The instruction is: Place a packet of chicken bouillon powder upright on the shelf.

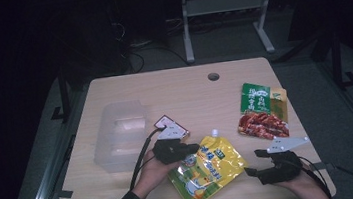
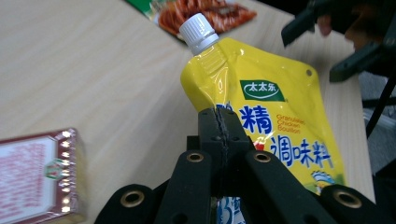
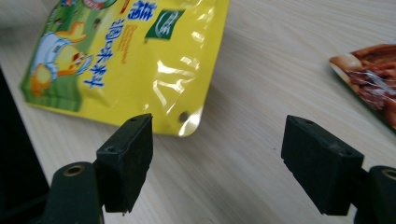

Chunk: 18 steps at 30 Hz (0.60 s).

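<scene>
A clear plastic box (image 1: 118, 134) is seen on the left of the pale wooden table (image 1: 128, 92). Beside it a small red packet (image 1: 171, 125) lies flat. The yellow pouch (image 1: 207, 169) is pinched at its edge by the tightly closed left gripper (image 1: 186, 151). The right gripper (image 1: 253, 162) is held wide apart with nothing inside. A green and red snack bag (image 1: 262, 111) lies far right. The room behind is dark

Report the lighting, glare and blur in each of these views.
High view: dim, the room beyond the table nearly black, detail soft. Left gripper view: brighter; the yellow pouch is sharp with streaks of glare, the small packet at lower left blurred, the left claw dark. Right gripper view: glare patches on the pouch's film, the red snack bag soft at the edge.
</scene>
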Each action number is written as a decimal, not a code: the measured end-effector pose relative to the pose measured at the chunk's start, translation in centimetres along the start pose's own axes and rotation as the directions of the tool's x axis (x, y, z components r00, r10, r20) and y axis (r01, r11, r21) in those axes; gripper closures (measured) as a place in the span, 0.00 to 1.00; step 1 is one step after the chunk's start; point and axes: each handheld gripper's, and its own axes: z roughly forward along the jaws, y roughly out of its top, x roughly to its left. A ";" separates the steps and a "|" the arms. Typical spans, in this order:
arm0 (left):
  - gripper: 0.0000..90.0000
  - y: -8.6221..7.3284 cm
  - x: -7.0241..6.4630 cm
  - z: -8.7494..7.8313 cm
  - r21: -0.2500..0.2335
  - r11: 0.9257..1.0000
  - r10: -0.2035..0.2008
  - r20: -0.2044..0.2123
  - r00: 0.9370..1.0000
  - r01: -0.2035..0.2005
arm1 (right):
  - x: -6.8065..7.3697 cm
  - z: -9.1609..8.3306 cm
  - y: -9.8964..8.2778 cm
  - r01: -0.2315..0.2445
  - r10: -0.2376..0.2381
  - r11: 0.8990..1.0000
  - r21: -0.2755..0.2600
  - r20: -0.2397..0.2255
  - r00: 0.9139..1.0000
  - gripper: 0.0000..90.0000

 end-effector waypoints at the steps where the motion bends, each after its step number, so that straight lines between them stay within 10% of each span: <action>1: 1.00 0.2 0.0 -0.4 -0.014 1.000 -0.001 -0.005 1.000 0.001 | 0.1 0.0 0.1 -0.004 0.004 1.000 -0.003 -0.011 1.000 0.27; 18: 1.00 2.1 -0.4 -4.3 -0.172 0.985 -0.002 -0.026 1.000 -0.003 | 0.6 2.0 3.1 -0.022 0.007 0.992 -0.121 -0.123 0.992 0.15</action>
